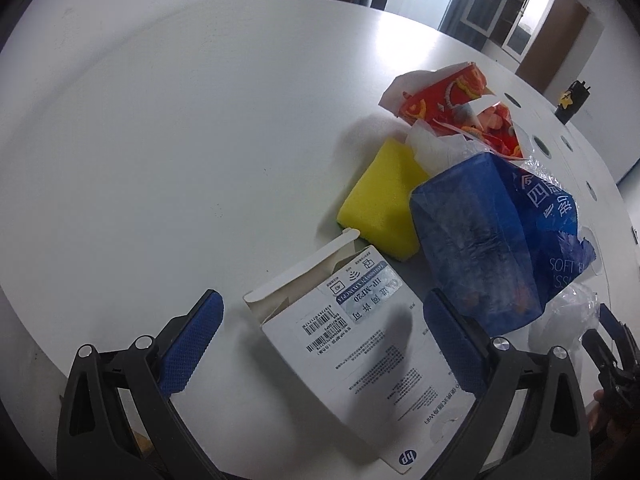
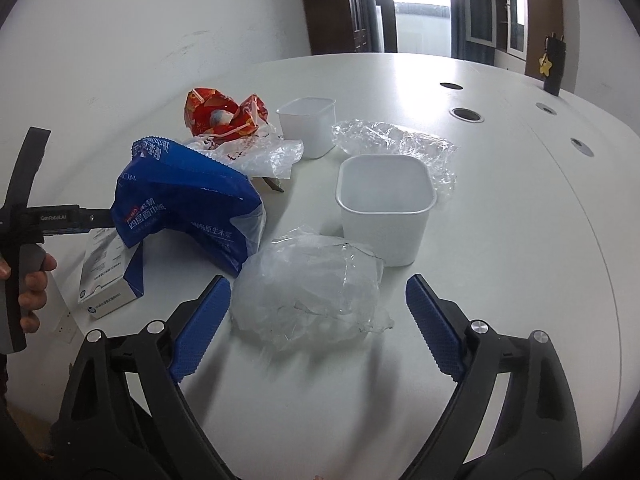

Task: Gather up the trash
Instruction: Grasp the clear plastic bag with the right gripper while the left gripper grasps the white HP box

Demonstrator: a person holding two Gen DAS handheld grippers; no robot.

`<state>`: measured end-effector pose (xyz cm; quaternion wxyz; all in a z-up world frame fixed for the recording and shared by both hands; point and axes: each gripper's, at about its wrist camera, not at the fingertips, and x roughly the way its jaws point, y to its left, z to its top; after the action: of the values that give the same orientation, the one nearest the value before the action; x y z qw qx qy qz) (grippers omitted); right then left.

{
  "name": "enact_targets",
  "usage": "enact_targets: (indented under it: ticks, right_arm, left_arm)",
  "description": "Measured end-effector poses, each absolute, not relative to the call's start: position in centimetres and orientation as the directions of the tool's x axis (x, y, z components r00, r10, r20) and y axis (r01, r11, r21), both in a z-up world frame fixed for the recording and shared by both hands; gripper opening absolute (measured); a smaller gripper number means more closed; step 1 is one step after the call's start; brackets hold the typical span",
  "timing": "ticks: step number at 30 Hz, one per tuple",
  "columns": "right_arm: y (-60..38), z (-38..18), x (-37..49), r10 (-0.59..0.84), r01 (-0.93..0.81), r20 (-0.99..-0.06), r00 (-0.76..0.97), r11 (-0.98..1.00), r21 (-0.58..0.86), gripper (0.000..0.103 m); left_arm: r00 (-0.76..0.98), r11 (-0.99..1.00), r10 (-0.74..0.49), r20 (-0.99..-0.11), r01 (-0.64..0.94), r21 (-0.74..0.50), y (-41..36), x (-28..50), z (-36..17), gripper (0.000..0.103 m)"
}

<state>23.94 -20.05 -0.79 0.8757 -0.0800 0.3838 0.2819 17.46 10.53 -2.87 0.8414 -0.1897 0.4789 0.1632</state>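
My left gripper (image 1: 320, 320) is open with a white HP carton (image 1: 360, 360) lying between its fingers, flap open. Beside the carton lie a yellow sponge (image 1: 380, 204), a blue tissue wrapper (image 1: 492, 236) and a red wrapper (image 1: 452, 100). My right gripper (image 2: 318, 308) is open around a crumpled clear plastic bag (image 2: 308, 300) on the table. In the right wrist view the blue wrapper (image 2: 188, 204) drapes over the carton (image 2: 104, 280), with the red wrapper (image 2: 224, 116) behind it. The left gripper's body (image 2: 24, 224) shows at the left edge.
Two white square tubs (image 2: 384, 204) (image 2: 308, 124) stand on the white table (image 2: 500, 280), with more clear film (image 2: 392, 144) between them. Round cable holes (image 2: 466, 114) dot the far right. A dark object with a yellow star (image 2: 550, 66) stands at the far edge.
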Motion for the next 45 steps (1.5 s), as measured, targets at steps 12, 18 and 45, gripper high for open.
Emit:
enact_targets:
  ticks: [12, 18, 45]
  right_arm:
    - [-19.2, -2.4, 23.9, 0.443, -0.585, -0.745, 0.499, 0.806, 0.088, 0.07]
    - [-19.5, -2.4, 23.7, 0.444, -0.575, -0.743, 0.5, 0.812, 0.099, 0.058]
    - [-21.7, -0.9, 13.8, 0.525, -0.565, -0.628, 0.575, 0.809, 0.16, 0.029]
  left_arm:
    - [0.38, 0.847, 0.107, -0.919, -0.519, -0.116, 8.7, 19.3, -4.0, 0.097]
    - [0.365, 0.876, 0.126, -0.922, -0.478, -0.069, 7.3, 19.5, -3.9, 0.094]
    - [0.561, 0.941, 0.088, -0.823, -0.319, -0.117, 7.5, 11.7, -1.6, 0.025]
